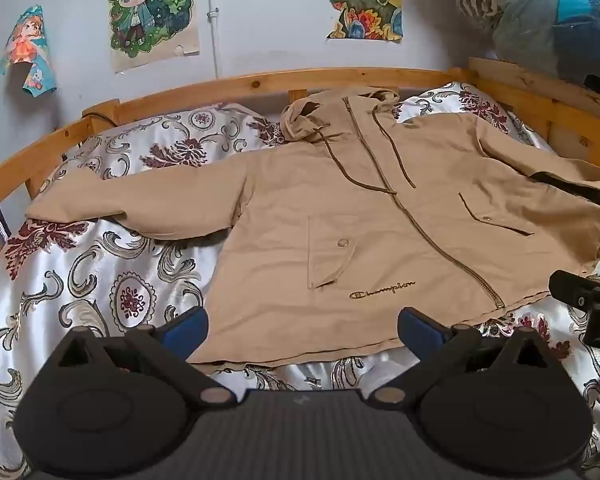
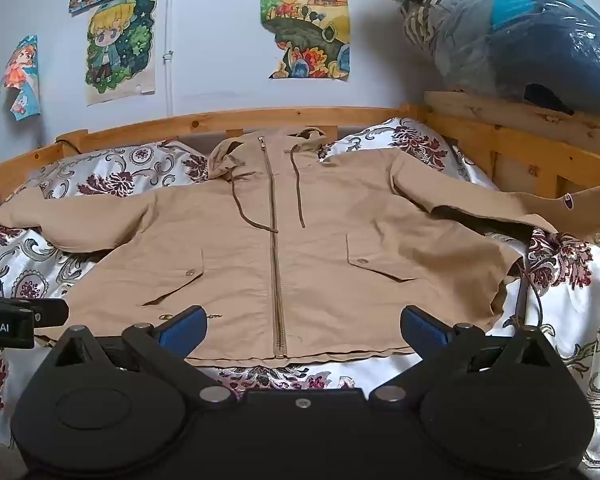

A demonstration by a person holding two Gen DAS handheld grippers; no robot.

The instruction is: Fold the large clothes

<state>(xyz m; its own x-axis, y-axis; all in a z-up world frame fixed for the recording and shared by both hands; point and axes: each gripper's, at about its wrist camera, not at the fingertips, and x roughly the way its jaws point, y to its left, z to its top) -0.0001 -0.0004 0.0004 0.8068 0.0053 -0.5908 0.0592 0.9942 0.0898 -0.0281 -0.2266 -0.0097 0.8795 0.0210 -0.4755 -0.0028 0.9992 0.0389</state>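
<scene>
While tilted down over jacket [image 2: 300, 248] hem | left gripper [image 1: 302, 330] wide, empty | right gripper [image 2: 302, 330] wide, empty

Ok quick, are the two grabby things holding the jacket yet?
Left hand-held gripper: open, holding nothing.
Right hand-held gripper: open, holding nothing.

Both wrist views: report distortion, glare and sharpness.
Left wrist view: fisheye bows the wooden bed rail; dark vignette in the corners; jacket evenly lit and sharp. Right wrist view: same bowing of the rail; glare on the plastic-wrapped bundle and satin bedspread; jacket zipper crisp.
</scene>
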